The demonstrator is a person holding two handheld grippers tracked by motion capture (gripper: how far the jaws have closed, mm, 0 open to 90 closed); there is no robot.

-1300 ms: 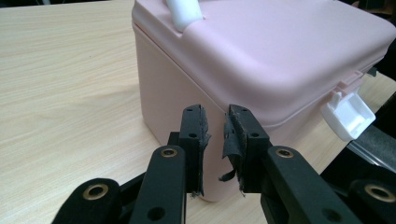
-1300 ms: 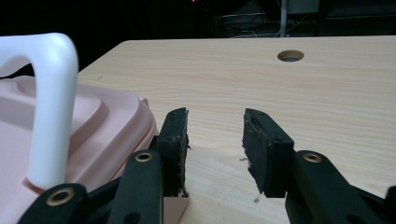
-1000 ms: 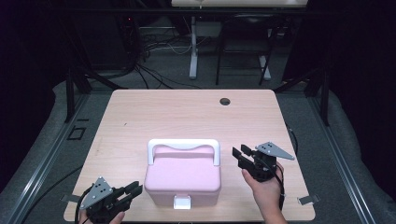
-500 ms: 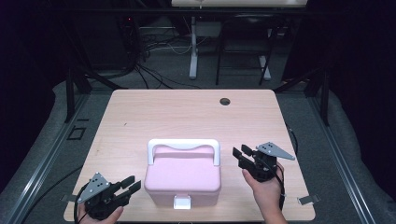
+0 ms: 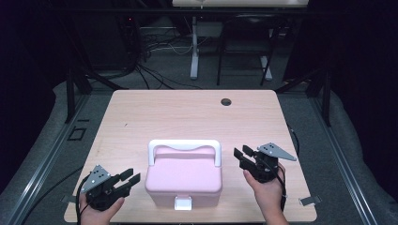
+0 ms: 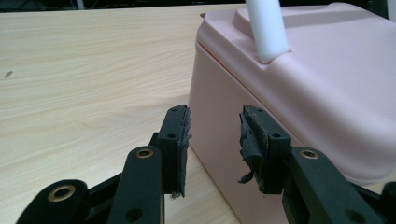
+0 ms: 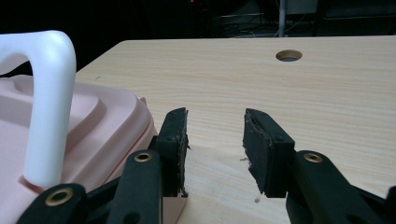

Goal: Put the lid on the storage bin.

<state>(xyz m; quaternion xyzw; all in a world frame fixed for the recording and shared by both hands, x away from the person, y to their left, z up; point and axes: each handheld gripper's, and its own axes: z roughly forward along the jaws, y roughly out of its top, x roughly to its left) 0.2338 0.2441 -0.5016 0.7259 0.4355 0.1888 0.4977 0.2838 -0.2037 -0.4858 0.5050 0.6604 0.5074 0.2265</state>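
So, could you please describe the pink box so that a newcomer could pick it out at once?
On the wooden table, look near the front edge, midway between the left gripper and the right gripper, both open. The pink box sits there with its lid shut. A white handle and a white front latch set it apart.

Table evenly lit (surroundings dark), slightly soft.
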